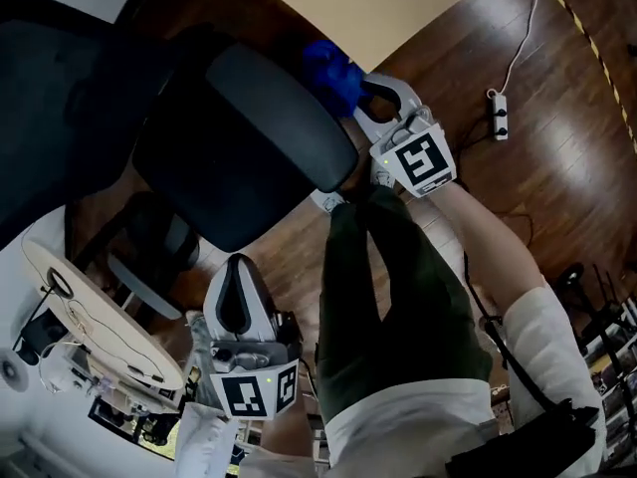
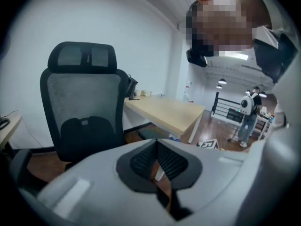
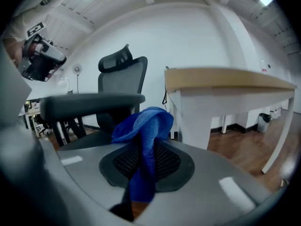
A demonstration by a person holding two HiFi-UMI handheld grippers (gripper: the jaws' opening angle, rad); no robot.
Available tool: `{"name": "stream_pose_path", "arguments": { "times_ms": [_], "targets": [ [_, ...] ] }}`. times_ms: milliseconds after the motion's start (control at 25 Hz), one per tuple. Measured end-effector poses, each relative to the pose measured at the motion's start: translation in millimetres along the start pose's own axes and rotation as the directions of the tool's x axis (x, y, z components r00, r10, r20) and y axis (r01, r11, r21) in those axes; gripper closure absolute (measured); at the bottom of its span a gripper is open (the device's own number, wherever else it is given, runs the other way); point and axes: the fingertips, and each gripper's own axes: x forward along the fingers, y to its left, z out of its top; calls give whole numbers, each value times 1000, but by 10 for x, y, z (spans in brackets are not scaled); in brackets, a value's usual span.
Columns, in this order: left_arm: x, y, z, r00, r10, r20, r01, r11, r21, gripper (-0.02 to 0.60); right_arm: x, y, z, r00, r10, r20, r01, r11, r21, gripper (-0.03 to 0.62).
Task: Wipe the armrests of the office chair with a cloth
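The black office chair (image 1: 249, 142) fills the upper left of the head view, with its seat toward me. My right gripper (image 1: 366, 85) is at the seat's right edge, shut on a blue cloth (image 1: 331, 68) that bunches out past its tips. In the right gripper view the cloth (image 3: 148, 124) hangs between the pads, and a dark armrest (image 3: 89, 105) runs level just left of it. My left gripper (image 1: 236, 264) hovers below the seat, shut and empty. In its own view the left gripper (image 2: 156, 147) faces the mesh backrest (image 2: 84, 107).
A light wooden desk (image 3: 225, 79) stands right of the chair. A white power strip (image 1: 501, 115) and its cable lie on the wood floor. A cluttered white table (image 1: 60, 366) is at lower left. My dark-trousered leg (image 1: 398, 297) sits between the grippers. A person (image 2: 249, 114) stands far off.
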Motion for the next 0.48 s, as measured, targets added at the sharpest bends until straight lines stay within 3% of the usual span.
{"name": "stream_pose_path", "arguments": {
  "times_ms": [160, 240, 360, 480],
  "targets": [
    [21, 6, -119, 999, -3, -37, 3, 1000, -9, 581, 483, 45, -445, 997, 78, -14, -77, 995, 62, 530],
    [-14, 37, -158, 999, 3, -54, -4, 1000, -24, 581, 771, 8, -968, 987, 102, -122, -84, 986, 146, 530],
    [-86, 110, -177, 998, 8, -63, -10, 1000, -26, 581, 976, -19, -1794, 936, 146, -319, -57, 961, 272, 530],
    [-115, 219, -219, 998, 24, -61, -24, 1000, -10, 581, 992, 5, -2040, 911, 186, -368, -54, 939, 341, 530]
  ]
}}
